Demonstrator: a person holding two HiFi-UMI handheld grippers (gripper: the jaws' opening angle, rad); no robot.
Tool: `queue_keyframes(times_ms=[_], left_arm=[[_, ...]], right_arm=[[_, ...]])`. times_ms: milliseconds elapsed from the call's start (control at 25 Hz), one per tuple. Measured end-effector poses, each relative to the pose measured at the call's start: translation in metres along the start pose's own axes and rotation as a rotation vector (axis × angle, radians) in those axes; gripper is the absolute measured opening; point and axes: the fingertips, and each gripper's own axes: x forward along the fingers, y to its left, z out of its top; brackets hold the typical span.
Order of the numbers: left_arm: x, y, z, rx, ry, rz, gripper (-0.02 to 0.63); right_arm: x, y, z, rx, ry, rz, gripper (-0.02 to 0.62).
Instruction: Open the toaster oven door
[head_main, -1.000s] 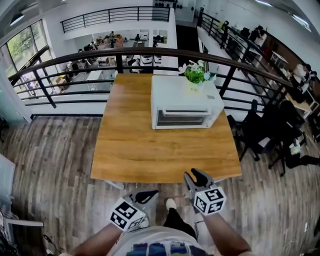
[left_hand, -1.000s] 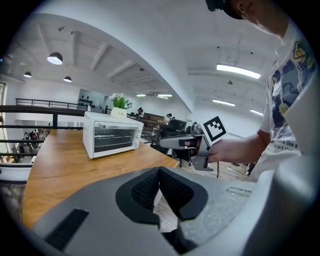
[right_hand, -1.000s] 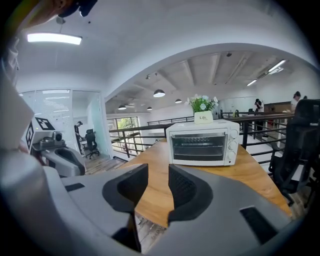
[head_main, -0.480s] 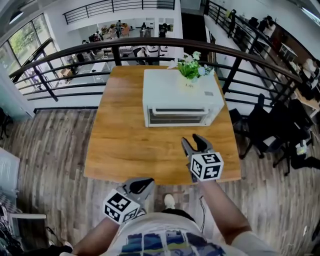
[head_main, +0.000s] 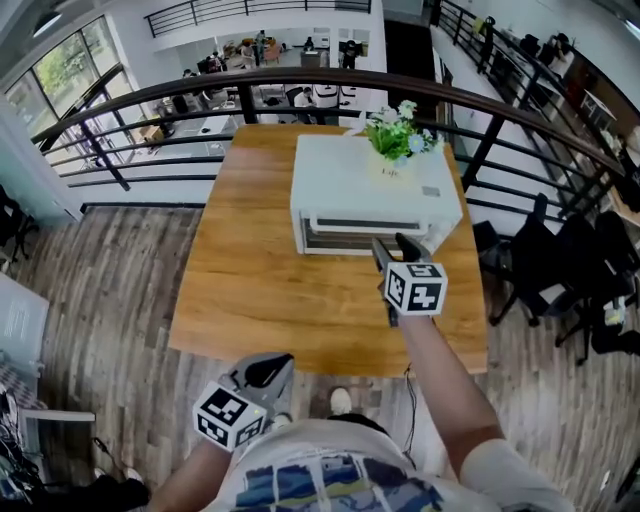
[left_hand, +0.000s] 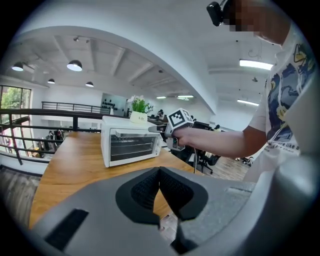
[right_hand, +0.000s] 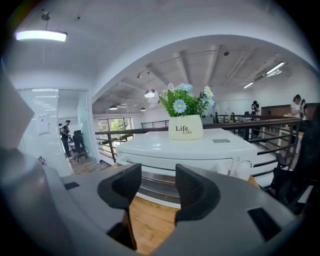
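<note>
Door (head_main: 345, 232) seems stiff and hinged, best taken at its handle (left_hand: 134, 134) (smooth, maybe slippery); right gripper (head_main: 396, 248) is opening its empty jaws, left gripper (head_main: 262, 372) is closed on nothing.

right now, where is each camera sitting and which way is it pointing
Head view: on the person's head, looking steeply down at the wooden table and toaster oven; both forearms, left gripper and right gripper show.
Left gripper view: by the person's waist, facing across the table to the oven; shows its shut fingers, the right arm, the torso.
Right gripper view: close before the oven door, facing it; its fingers opening, nothing between them.
Shared: both gripper views show the oven with the flower pot on top.
</note>
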Motion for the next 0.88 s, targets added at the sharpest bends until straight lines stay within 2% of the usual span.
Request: queue_keyframes(times_ms=[200,480,880], left_arm=[[-0.007,0.010,0.000,-0.022,-0.004,0.050,0.003],[-0.019,0.023,-0.003,-0.048,-0.010,0.109,0.003],[-0.029,0.033,-0.009,-0.054,-0.007,0.122,0.003]], right_arm=[[0.030,-0.006,0.002,0.003,0.017,0.005,0.216],[0.053,-0.018,0.002,-0.008,0.051,-0.041,0.227],[0.059,-0.018,0.004,0.022,0.073,-0.050,0.229]])
